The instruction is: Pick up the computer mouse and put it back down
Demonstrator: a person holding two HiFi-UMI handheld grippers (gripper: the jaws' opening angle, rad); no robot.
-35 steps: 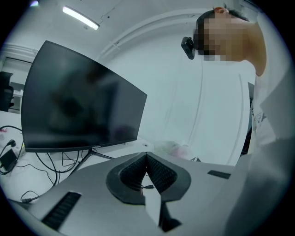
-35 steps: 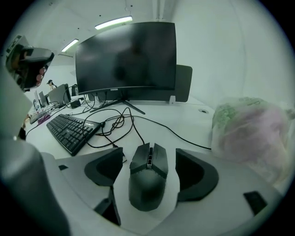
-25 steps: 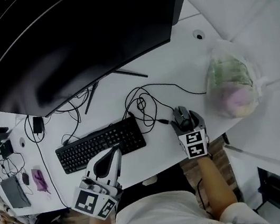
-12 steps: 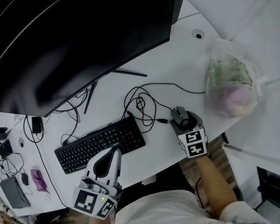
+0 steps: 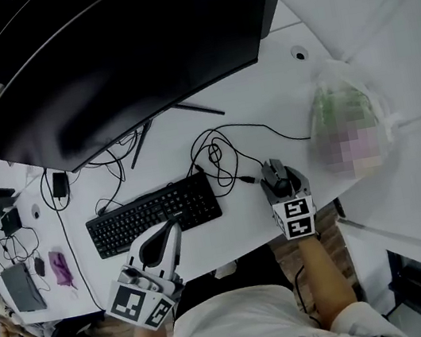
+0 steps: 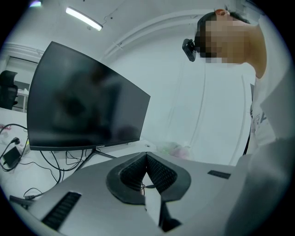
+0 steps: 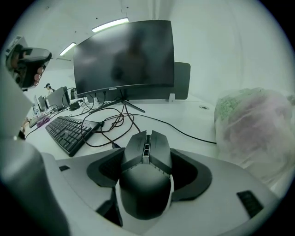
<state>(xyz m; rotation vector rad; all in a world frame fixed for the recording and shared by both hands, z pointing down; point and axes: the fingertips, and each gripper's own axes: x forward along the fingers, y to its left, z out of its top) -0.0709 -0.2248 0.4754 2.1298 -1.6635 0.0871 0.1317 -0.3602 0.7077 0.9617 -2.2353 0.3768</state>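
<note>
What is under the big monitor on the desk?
Under the monitor, its thin stand legs show on the white desk, with tangled black cables beside them. The screen covers the stand's base and the desk farther back.

White lettered T-shirt point(image 5: 230, 325), and grey left gripper point(image 5: 174, 226) and right gripper point(image 5: 279, 176) with black pads point(image 7: 196, 175) and marker cubes point(image 5: 296, 218).

Cool, even light comes from ceiling strip lamps point(image 6: 83, 19) above the monitor point(image 5: 117, 51), whose dark screen carries only dull, smeared reflections. The white tabletop point(image 5: 264, 106) under the monitor is bright, with faint shadows. Both gripper views bulge and darken at the corners; the left hand-held gripper point(image 6: 147, 156), close to the lens, looks soft.
</note>
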